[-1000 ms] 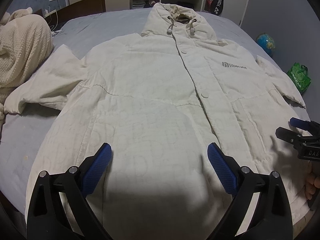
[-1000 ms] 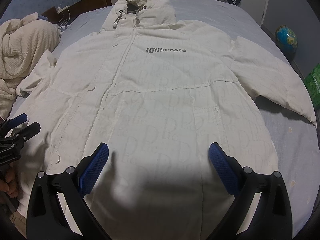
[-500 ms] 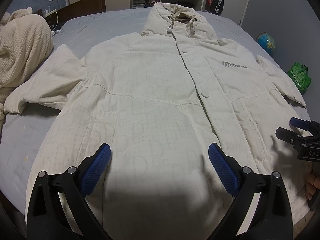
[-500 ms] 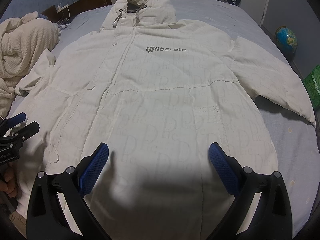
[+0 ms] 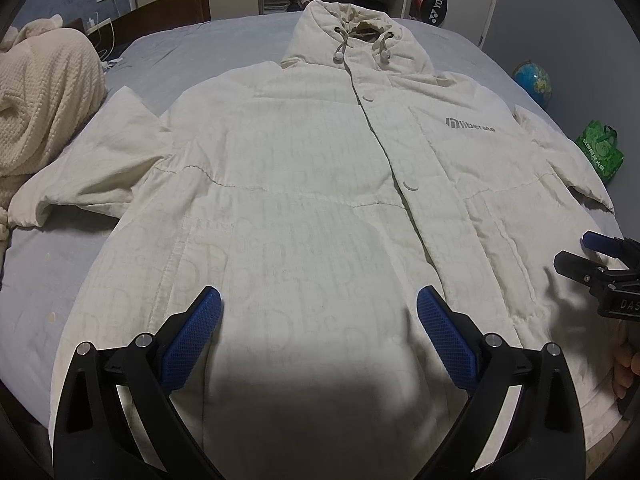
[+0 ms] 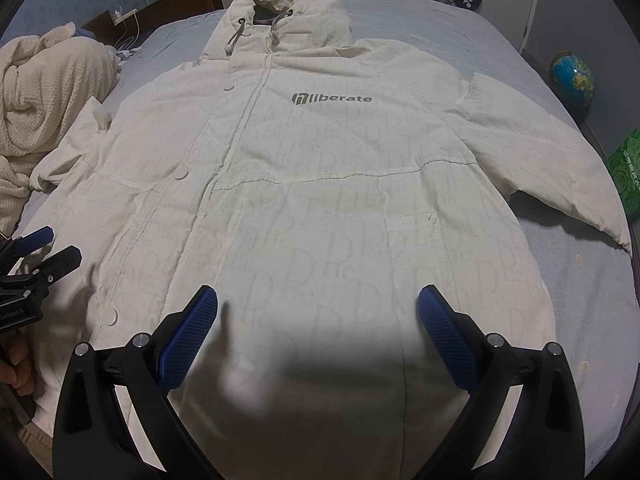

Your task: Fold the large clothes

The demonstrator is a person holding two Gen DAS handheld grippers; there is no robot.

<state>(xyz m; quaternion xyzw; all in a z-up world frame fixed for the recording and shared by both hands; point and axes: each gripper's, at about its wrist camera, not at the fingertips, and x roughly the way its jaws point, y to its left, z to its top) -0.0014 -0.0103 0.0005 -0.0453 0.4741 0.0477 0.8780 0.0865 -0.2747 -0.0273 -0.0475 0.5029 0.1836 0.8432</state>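
Cream hooded padded jacket (image 5: 304,200) flat on grey bed (image 6: 580,292). Left gripper (image 5: 318,320), right gripper (image 6: 318,320) spread wide, empty; pinch sleeve cuffs first.

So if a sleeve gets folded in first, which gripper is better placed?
Probably the right gripper: in its view the jacket's right-hand sleeve lies fully spread on open bed. The other sleeve abuts the knit blanket. Both are open.

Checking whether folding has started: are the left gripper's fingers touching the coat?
Cannot tell. The left wrist view shows the left gripper open above the coat, its fingers overlapping the fabric without plain contact or gap.
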